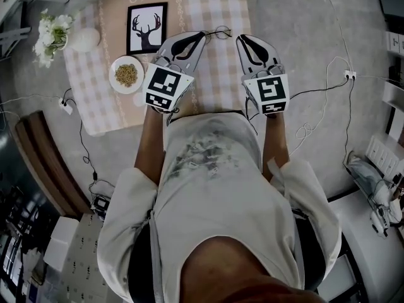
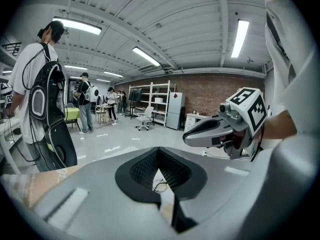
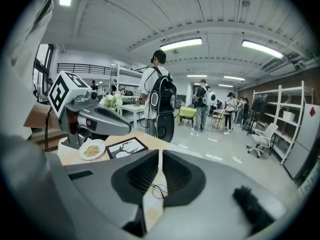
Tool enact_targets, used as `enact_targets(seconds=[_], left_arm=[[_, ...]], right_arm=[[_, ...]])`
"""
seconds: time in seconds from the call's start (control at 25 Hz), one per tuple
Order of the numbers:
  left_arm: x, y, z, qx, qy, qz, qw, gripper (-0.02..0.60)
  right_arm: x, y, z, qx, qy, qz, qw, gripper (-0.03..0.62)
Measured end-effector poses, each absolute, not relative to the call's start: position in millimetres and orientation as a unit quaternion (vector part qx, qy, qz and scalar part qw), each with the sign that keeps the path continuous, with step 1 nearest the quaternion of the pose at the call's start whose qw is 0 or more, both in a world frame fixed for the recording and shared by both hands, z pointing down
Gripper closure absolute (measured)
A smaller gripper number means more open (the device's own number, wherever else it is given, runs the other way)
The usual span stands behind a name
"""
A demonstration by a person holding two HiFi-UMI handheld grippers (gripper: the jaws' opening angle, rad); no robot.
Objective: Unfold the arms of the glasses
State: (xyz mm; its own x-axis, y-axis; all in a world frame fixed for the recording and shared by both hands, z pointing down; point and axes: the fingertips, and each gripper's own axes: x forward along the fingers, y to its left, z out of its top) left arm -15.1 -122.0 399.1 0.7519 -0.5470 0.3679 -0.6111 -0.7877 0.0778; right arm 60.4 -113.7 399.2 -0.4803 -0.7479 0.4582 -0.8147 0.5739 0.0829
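Closest to the head camera, a white shirt (image 1: 221,188) and two bare forearms are seen, each hand carrying a claw over the counter (image 1: 218,74), which is covered with a checked cloth. The left claw (image 1: 202,35) is clenched, its two jaws pressed together with nothing between them, as its own view (image 2: 159,150) shows. The right claw (image 1: 243,39) is likewise clenched and empty, the jaws meeting along a thin line in its own view (image 3: 160,153). Both claws are held side by side, apart from each other, with their tips pointed toward the far edge of the counter.

Just left of the left claw, a white plate (image 1: 126,74) with a heap of brownish food is set on the cloth. Between the two claw tips and slightly farther off, the glasses (image 1: 219,33) are lying on the counter, untouched by either claw; through the narrow gap below each pair of jaws they are glimpsed as thin wire rims (image 2: 160,186) (image 3: 159,190). Whether the arms are folded cannot be made out.

Farther left, a framed picture of a deer head (image 1: 146,28) is laid flat. At the far left corner, white flowers (image 1: 50,35) are placed.

Beyond the counter, people with backpacks (image 3: 161,104) and white shelves (image 2: 150,101) are seen.
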Motion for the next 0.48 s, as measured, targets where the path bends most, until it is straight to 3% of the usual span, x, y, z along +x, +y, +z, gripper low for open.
enact_targets(seconds=[0.36,0.48], left_arm=[[-8.0,-133.9,451.0,0.923,-0.296,0.214,0.117,0.555],[-4.5,-136.1,461.8,0.921,-0.291,0.228,0.121,0.548]], right_arm=[[63.1,-120.9,436.6,0.441,-0.856,0.099,0.251,0.576],[64.0,-122.3,447.7,0.435,-0.856,0.11,0.257,0.527]])
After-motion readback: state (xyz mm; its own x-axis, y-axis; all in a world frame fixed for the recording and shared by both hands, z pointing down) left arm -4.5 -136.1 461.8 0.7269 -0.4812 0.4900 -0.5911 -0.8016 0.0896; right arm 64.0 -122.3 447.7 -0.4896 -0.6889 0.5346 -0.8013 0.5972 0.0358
